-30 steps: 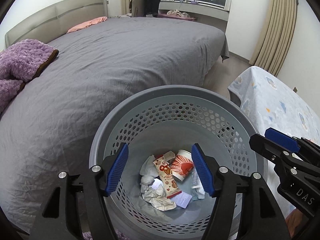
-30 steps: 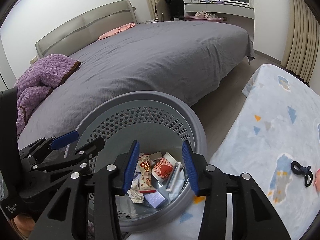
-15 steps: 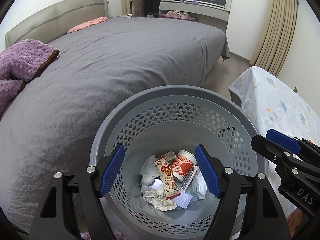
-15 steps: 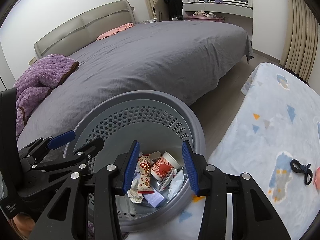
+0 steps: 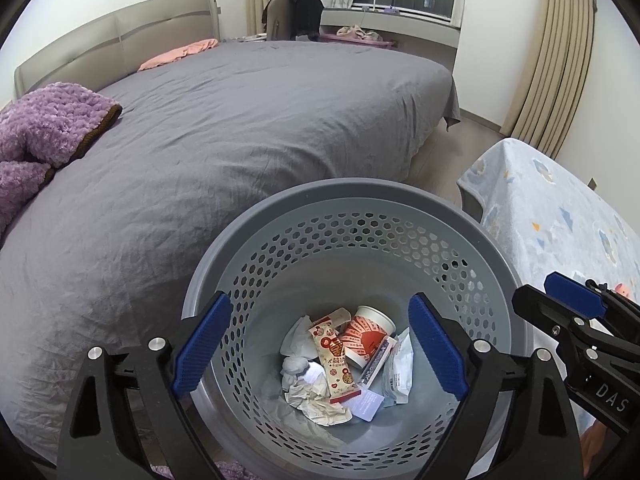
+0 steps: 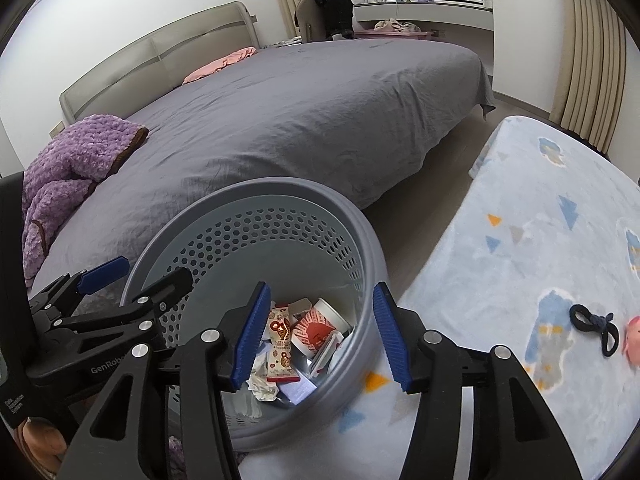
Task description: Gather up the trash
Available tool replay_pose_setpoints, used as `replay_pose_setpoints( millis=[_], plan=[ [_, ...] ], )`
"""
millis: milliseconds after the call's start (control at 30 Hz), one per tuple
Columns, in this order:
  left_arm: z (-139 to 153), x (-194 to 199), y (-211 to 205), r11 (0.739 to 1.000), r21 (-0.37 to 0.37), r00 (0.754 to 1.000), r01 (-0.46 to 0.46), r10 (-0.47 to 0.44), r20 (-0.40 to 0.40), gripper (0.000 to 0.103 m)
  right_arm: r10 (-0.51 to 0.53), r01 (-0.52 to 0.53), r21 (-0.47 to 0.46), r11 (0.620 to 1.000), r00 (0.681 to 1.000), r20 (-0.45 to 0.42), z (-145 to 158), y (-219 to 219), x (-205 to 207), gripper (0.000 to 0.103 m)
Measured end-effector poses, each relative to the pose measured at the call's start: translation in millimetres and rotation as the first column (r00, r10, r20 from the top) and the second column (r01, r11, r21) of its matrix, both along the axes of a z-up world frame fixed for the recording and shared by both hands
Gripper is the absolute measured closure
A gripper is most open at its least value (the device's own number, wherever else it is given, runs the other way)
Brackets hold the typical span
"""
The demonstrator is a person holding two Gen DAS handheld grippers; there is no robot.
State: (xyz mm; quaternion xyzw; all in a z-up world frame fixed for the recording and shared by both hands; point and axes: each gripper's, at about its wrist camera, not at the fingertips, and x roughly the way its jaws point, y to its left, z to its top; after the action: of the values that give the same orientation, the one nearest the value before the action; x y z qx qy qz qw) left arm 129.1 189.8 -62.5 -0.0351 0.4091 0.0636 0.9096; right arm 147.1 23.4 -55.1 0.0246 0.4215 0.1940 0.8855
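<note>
A bedroom, dim daylight at the far window, and both grippers hang over a grey perforated basket (image 5: 352, 216) standing between the bed and a low surface under a pale patterned blanket (image 6: 532, 240).

The left gripper (image 5: 320, 344) has jaws spread wide and opening, nothing between them but the view straight down into the basket. The right gripper (image 6: 320, 336) is opening too, jaws released and empty, poised over the basket's near rim.

Down at the bottom lies the trash: a red-and-white paper cup (image 5: 366, 336) on its side, a long snack wrapper (image 5: 334, 360) across it, crumpled tissues (image 5: 312, 396) and a soft white packet (image 5: 398, 376) leaning on the wall. All of it looks light and crushable. The wrapper and packet would be slick film, best pinched at a flat edge. The cup would dent, so take it across the rim, gently. The tissues will squash wherever they are pinched.

Further out, the basket itself looks like stiff plastic, easiest gripped by its thick rim. On the blanket sit a black cord (image 6: 592, 328) and something small and pink (image 6: 632, 340) at the edge; whether they are trash I cannot tell. The grey bed (image 5: 240, 120) carries a purple throw (image 5: 44, 128) and a pink pillow (image 5: 180, 52).
</note>
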Motion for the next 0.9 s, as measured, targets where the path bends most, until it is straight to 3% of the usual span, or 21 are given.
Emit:
replay_pose_setpoints(
  millis=[400, 900],
  plan=[
    [4.7, 0.8, -25.8, 0.999, 0.022, 0.999, 0.041, -0.041, 0.007, 0.01, -0.097, 0.097, 0.01, 0.995, 0.995, 0.003, 6.7, -45.8, -19.0, 0.048],
    [11.2, -0.9, -90.6, 0.984, 0.055, 0.985, 0.17, -0.172, 0.017, 0.007, -0.245, 0.245, 0.005, 0.969, 0.969, 0.018, 17.9, -125.0, -53.0, 0.045]
  ],
)
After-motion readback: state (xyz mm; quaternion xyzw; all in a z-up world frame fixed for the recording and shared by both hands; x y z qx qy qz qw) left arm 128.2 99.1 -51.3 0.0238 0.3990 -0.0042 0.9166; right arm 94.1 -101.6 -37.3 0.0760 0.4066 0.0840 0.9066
